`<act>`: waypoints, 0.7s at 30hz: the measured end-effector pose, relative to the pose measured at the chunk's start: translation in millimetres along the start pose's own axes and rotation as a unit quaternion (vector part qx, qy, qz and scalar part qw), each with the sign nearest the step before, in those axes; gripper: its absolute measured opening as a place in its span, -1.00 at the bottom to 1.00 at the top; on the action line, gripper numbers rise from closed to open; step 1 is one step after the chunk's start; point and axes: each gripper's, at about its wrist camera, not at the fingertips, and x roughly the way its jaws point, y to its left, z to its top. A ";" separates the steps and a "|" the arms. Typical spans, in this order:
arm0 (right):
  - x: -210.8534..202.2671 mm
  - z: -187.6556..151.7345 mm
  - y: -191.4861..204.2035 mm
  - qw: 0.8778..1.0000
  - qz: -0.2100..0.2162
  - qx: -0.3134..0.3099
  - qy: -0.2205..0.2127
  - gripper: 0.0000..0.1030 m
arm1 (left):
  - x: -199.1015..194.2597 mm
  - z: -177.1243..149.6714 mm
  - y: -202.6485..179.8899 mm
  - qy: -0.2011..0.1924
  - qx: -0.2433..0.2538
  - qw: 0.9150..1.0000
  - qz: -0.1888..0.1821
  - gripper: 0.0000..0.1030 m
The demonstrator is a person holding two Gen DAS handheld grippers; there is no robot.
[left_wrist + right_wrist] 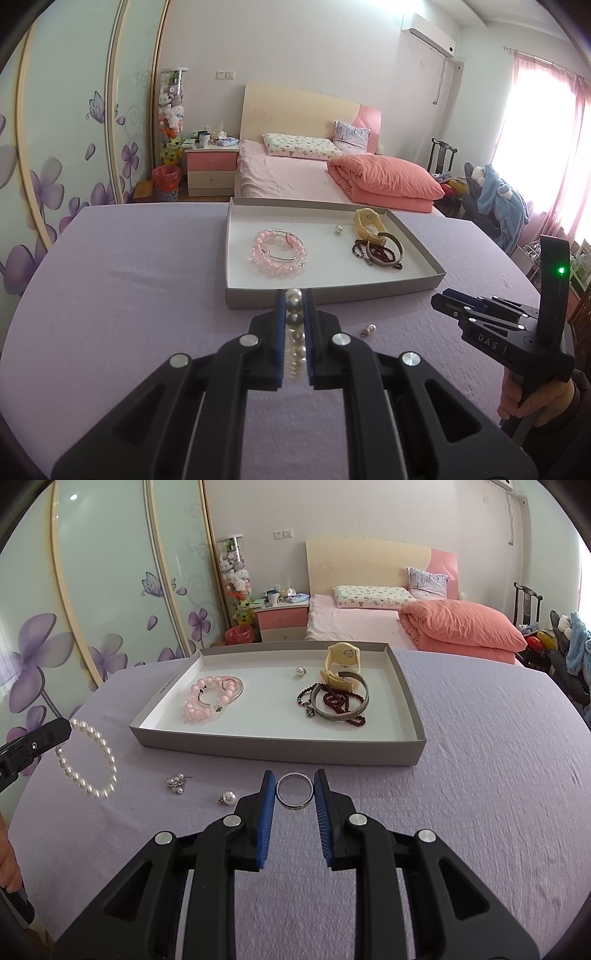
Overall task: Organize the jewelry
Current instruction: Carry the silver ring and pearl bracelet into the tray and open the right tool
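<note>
My left gripper (294, 295) is shut on a white pearl bracelet (294, 332), which hangs from it above the purple cloth in the right wrist view (90, 757). My right gripper (294, 779) is shut on a silver ring (294, 790), held just in front of the grey tray (277, 747). The tray (332, 291) holds a pink bead bracelet (212, 696), a single pearl (300, 671), a cream watch (341, 659), a metal bangle (341, 705) and dark red beads (336, 701).
A pearl earring (228, 797) and a small pearl cluster (176, 781) lie on the purple table cloth (480, 775) left of my right gripper. One earring (368, 328) shows in the left wrist view. A bed stands behind the table.
</note>
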 end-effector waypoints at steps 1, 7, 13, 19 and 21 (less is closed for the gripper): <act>0.3 0.4 -0.3 1.000 0.000 0.000 -0.001 -0.56 | 0.7 0.2 -0.2 0.000 0.000 1.000 -0.001 -0.82; 2.9 4.7 -3.7 1.000 0.001 0.003 -0.004 -0.57 | 5.7 3.7 -3.3 -0.002 -0.002 1.000 -0.005 -0.82; 7.5 16.7 -7.4 1.000 -0.003 0.004 -0.011 -0.56 | 14.2 15.3 -1.9 -0.006 -0.011 1.000 -0.011 -0.82; 12.5 38.9 -10.7 0.999 -0.009 0.007 -0.032 -0.56 | 27.6 33.8 -1.8 -0.012 -0.013 1.000 -0.013 -0.82; 15.5 46.9 -10.9 0.999 -0.013 0.006 -0.042 -0.57 | 33.6 41.2 -2.2 -0.015 -0.010 1.000 -0.011 -0.82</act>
